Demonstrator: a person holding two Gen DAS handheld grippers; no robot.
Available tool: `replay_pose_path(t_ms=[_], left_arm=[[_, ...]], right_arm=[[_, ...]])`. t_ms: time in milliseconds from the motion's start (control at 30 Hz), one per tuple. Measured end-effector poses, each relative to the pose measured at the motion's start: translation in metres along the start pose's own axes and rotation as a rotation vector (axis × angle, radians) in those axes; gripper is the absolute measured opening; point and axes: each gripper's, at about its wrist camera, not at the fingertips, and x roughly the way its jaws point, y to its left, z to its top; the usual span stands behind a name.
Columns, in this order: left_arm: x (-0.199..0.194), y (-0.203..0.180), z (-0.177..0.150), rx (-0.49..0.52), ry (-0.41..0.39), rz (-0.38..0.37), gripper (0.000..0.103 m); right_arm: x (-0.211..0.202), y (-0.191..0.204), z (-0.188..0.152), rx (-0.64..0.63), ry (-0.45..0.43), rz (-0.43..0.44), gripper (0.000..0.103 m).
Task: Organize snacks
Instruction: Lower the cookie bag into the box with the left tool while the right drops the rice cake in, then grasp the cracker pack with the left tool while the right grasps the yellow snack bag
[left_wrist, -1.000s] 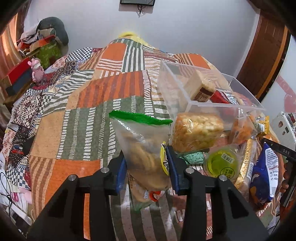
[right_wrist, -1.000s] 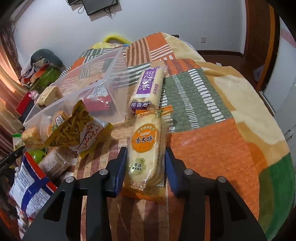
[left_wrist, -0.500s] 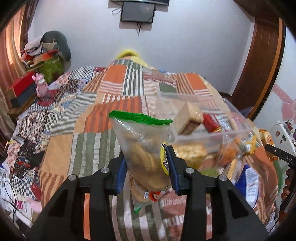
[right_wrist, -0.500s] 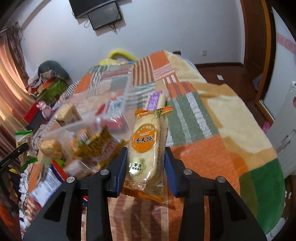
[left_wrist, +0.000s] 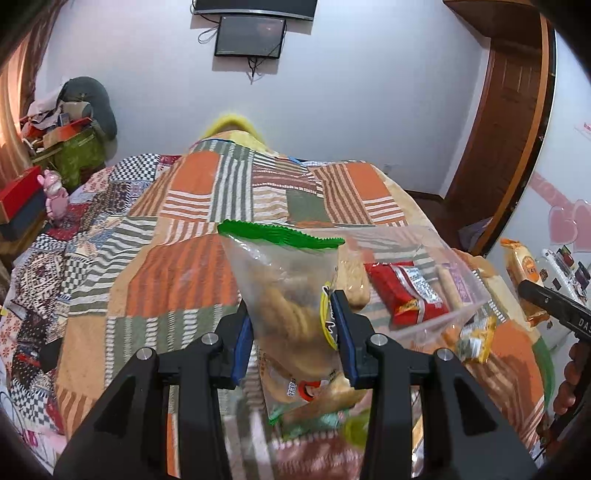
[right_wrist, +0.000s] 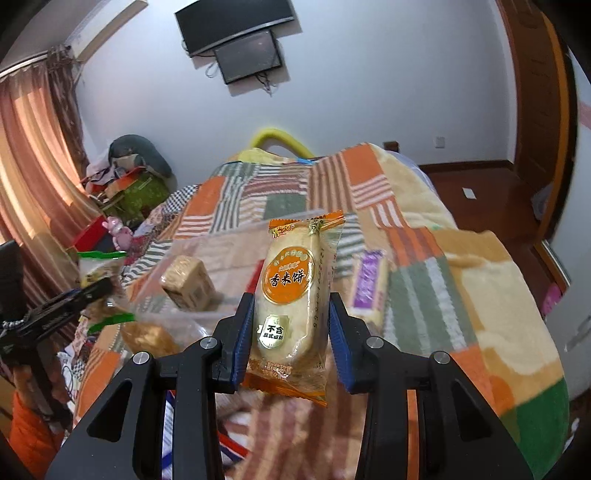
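My left gripper (left_wrist: 293, 326) is shut on a clear cookie bag with a green top (left_wrist: 284, 295) and holds it up above the bed. My right gripper (right_wrist: 291, 328) is shut on an orange rice cracker pack (right_wrist: 290, 295), also lifted; the pack shows at the right edge of the left wrist view (left_wrist: 522, 269). A clear plastic bin (left_wrist: 461, 269) lies on the quilt to the right of the cookie bag, with a red snack pack (left_wrist: 404, 291) and a tan block snack (right_wrist: 188, 282) inside. The left gripper shows in the right wrist view (right_wrist: 74, 299).
A patchwork quilt (left_wrist: 207, 236) covers the bed. A purple-labelled cracker pack (right_wrist: 367, 284) lies on the quilt right of the bin. More snack packs (left_wrist: 474, 338) lie at the bin's near side. Clutter and a red box (left_wrist: 20, 197) stand at the left. A wooden door (left_wrist: 506, 122) is at the right.
Both grippers have risen with their packs; the quilt and bin now sit lower and farther away. The bin's contents show from above.
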Motion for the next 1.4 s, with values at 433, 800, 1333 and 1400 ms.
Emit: replay_pose_path(t_ms=[433, 800, 1333, 1400], left_arm=[[0.058, -0.015, 0.012, 0.035, 0.079, -0.045, 0.04], [0.087, -0.029, 0.007, 0.068, 0.151, -0.068, 0.04], [0.04, -0.029, 0.013, 0.071, 0.09, -0.05, 0.066], [0.034, -0.029, 0.011, 0.081, 0.087, -0.043, 0.069]], right_arm=[[0.061, 0.031, 0.022, -0.068, 0.057, 0.05, 0.035], [0.091, 0.041, 0.018, -0.109, 0.152, 0.061, 0.036], [0.055, 0.024, 0.024, -0.103, 0.107, 0.028, 0.054], [0.047, 0.023, 0.023, -0.104, 0.094, 0.027, 0.055]])
